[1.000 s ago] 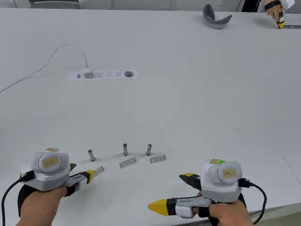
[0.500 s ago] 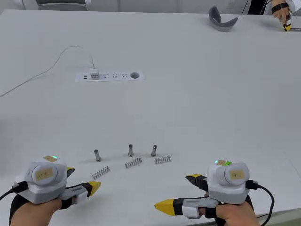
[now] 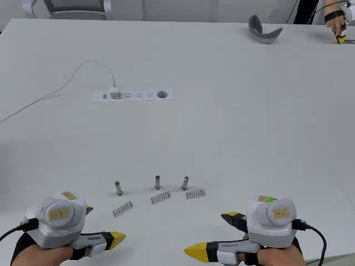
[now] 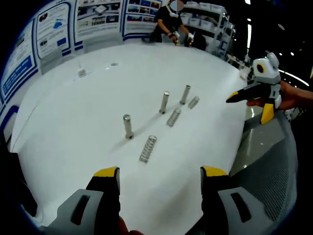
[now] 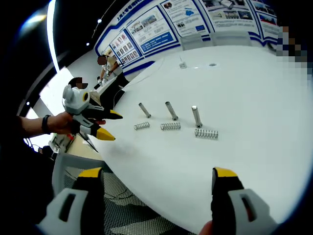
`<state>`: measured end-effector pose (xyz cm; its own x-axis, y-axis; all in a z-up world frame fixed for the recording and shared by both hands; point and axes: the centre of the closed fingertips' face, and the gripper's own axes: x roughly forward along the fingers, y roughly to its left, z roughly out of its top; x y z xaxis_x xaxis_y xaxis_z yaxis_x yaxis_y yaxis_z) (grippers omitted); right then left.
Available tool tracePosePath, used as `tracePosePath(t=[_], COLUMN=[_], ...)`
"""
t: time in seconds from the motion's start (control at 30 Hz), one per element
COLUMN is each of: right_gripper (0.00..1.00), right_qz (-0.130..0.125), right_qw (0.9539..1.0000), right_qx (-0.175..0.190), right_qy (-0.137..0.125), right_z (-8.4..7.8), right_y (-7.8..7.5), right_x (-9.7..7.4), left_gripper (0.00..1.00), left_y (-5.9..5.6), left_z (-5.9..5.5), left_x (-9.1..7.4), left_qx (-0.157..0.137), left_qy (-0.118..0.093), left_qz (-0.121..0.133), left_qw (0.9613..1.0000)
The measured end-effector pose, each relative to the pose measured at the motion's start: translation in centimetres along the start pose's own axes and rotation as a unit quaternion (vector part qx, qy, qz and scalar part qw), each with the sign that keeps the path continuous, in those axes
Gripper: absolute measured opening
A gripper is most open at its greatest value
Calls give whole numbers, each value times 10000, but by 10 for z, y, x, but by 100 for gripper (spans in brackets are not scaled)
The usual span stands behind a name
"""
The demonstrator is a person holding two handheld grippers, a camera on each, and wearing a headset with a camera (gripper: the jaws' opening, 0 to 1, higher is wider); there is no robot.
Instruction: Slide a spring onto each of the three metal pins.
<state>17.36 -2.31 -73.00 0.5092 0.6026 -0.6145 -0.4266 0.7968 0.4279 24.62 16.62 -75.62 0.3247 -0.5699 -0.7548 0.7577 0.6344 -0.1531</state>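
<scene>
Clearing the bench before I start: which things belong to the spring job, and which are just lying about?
Job: left pin, middle pin, right pin; left spring, middle spring, right spring.
Lying about: power strip, white plug, grey curved band.

Power strip (image 3: 133,95) (plug (image 3: 115,90) at left end), grey curved piece (image 3: 264,30) beyond

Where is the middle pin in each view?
Head view: middle pin low centre, mid-row of three.
Left gripper view: middle pin just above centre, second up the diagonal row.
Right gripper view: middle pin just above centre, mid-row.
Shared landmark: middle spring lying alongside it.
</scene>
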Motion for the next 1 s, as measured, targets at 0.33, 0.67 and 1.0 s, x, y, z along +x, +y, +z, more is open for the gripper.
tracePosePath(t=[0.33, 0.67, 1.0], right_gripper=[93, 93, 93], right_qz=[-18, -21, -53], right_qw=[10000, 10000, 10000], right_qx=[-39, -50, -42], right_qy=[-36, -39, -65], right_z=[2, 3, 5], right_y=[3, 4, 5], right_x=[0, 0, -2], left_gripper=[65, 63, 56], left_y=[1, 7, 10], left_z=[2, 6, 10], left_x=[4, 13, 27], left_qx=[17, -33, -55], left_qy=[15, 13, 14], left_qz=[-67, -138, -221], left_qw=[10000, 9999, 9997])
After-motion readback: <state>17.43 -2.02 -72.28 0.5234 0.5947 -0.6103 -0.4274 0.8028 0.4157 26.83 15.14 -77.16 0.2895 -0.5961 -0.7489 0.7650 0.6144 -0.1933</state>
